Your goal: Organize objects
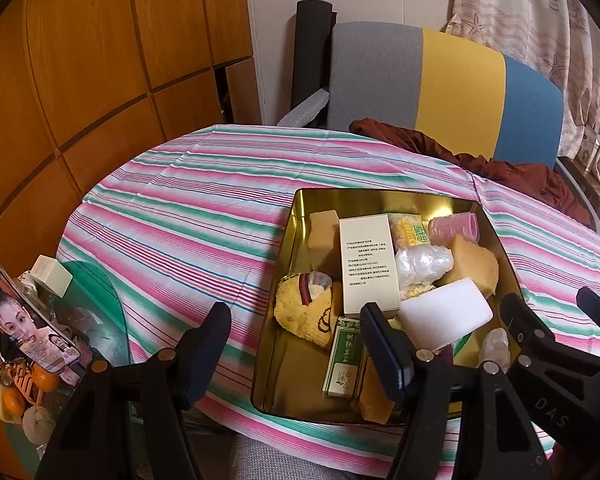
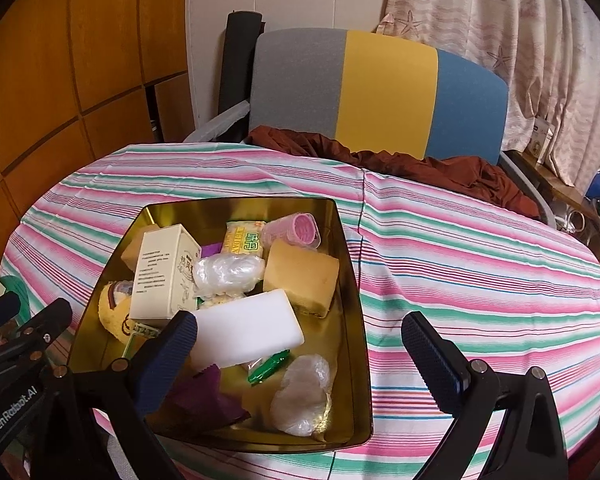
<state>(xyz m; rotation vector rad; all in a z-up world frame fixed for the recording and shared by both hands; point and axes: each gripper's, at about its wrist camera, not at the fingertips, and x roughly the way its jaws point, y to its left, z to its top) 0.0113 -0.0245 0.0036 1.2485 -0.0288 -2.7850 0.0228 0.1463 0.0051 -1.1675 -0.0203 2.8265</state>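
Observation:
A gold metal tin [image 1: 288, 276] [image 2: 352, 280] sits on the striped tablecloth, full of small items. Inside are a white foam block [image 1: 446, 314] [image 2: 248, 330], a cream carton [image 1: 368, 264] [image 2: 162, 276], yellow sponges [image 1: 470, 264] [image 2: 304, 276], a pink hair roller [image 1: 454, 228] [image 2: 296, 230], a yellow plush [image 1: 304, 312], a green box [image 1: 346, 356], clear plastic bags [image 2: 302, 394] and a purple cloth [image 2: 204, 398]. My left gripper [image 1: 294, 344] is open and empty at the tin's near left edge. My right gripper [image 2: 300, 354] is open and empty over the tin's near right part.
The striped tablecloth [image 1: 188, 216] [image 2: 480, 264] covers a round table. A chair [image 1: 440, 92] [image 2: 380, 88] with brown cloth [image 2: 420, 168] stands behind. At left a glass side table [image 1: 96, 300] holds a phone [image 1: 24, 320], oranges and a small box. Wooden cabinets stand at left.

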